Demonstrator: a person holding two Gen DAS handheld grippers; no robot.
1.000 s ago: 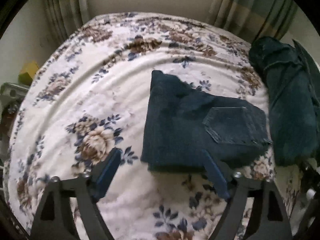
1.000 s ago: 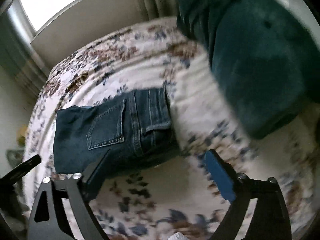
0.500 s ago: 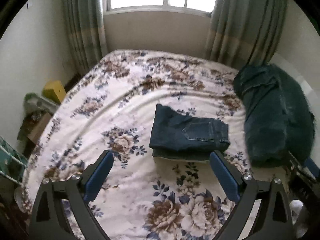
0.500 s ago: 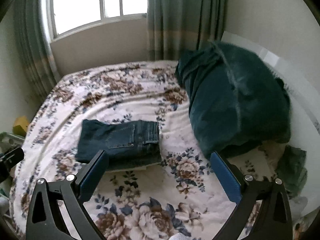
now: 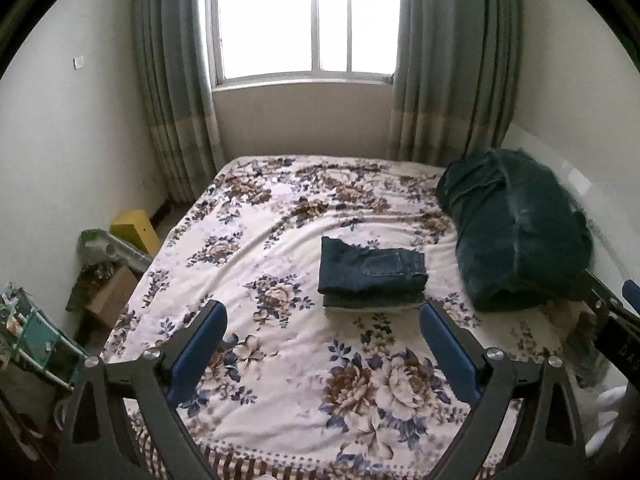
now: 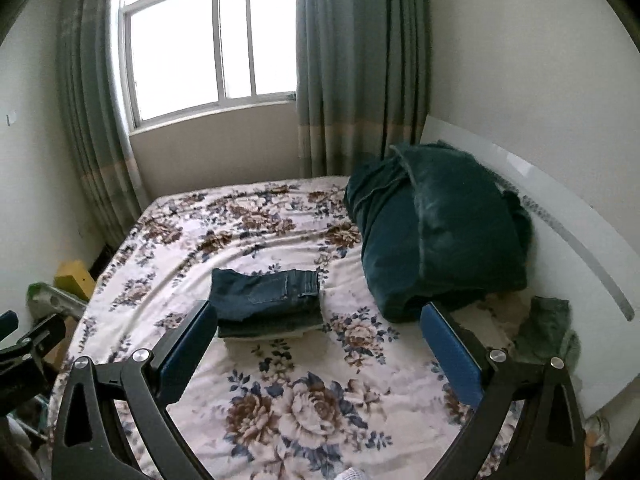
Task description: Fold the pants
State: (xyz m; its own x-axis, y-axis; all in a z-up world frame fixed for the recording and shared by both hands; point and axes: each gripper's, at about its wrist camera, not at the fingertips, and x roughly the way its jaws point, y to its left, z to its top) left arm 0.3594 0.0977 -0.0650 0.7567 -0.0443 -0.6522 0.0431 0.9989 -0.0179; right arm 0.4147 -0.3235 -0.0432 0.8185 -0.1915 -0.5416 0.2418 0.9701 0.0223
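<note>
Two tools, and neither one carries anything. My left tool (image 5: 322, 344) has its jaws spread wide with only flowered bedsheet showing between the blue pads, and my right tool (image 6: 318, 346) stands equally wide and equally empty. The pants (image 5: 370, 274) lie on the bed (image 5: 280, 380), ahead of both tools and well apart from the pads: from the left tool they sit ahead and a little toward its right finger, from the right tool ahead and toward its left finger. They are stacked in a compact rectangle, back pocket uppermost, layers squared over each other, so I judge the fold done and the bundle left where it is because it needs no further handling. Beyond the right side of both tools, the dark green blanket (image 6: 436, 232) is heaped against the headboard (image 6: 560, 240), clear of the bundle. Both tools are held high over the near edge of the bed, angled downward toward it, side by side; the right tool's frame shows at the edge of the left view.
</note>
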